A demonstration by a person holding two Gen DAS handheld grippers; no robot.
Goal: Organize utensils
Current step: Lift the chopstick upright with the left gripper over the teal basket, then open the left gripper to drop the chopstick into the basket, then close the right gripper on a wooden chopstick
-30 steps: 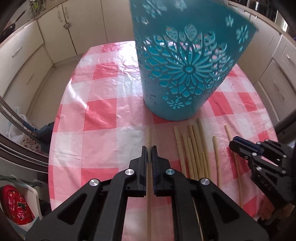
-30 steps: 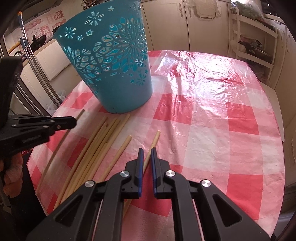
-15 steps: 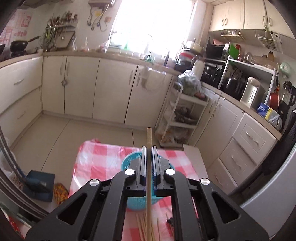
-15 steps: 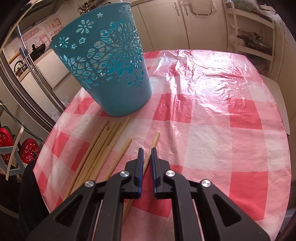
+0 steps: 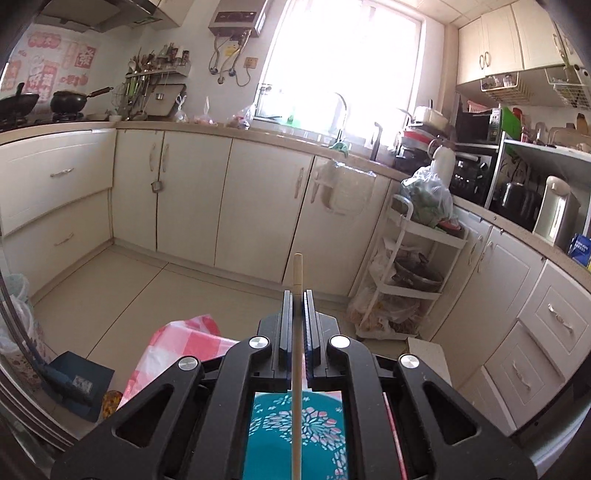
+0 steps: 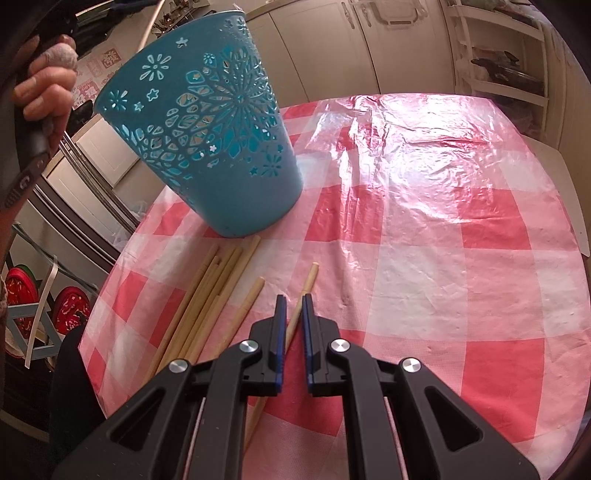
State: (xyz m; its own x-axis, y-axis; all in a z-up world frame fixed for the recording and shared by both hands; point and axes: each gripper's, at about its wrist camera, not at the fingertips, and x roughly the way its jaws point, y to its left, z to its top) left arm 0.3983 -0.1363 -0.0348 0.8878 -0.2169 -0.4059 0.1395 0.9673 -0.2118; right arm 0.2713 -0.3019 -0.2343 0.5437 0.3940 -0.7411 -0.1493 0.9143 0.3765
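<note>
Left wrist view: your left gripper [image 5: 297, 295] is clamped tight on one chopstick [image 5: 296, 369], which runs straight up the gap between the pads, tip poking out past the fingertips. Gripper is up off the table, pointing out at the kitchen cabinets [image 5: 258, 206] and the window [image 5: 343, 66]. Directly below, seen through the gripper frame, is the open top of the teal basket [image 5: 280, 435], the chopstick's lower part crossing over it. A corner of the red-checked tablecloth [image 5: 184, 339] shows at lower left. A white trolley rack [image 5: 413, 266] stands by the cabinets on the right.

Right wrist view: your right gripper [image 6: 293, 301] is low over the table, pointing down. Jaws are nearly together with only a narrow slot between them; a loose chopstick [image 6: 308, 280] lies on the cloth passing under that slot, and the pads don't look to be pressing on it, so nothing held. The teal basket [image 6: 218, 147] stands upright on the red-checked tablecloth [image 6: 424, 221], far left of the table. A bundle of chopsticks [image 6: 207, 295] lies just in front of the basket's base, another single chopstick [image 6: 251, 299] between the bundle and the gripper. Your left hand [image 6: 48, 88] shows at top left, gripping the other tool's handle above the basket; a thin stick [image 6: 151, 26] is visible up there over the rim.
</note>
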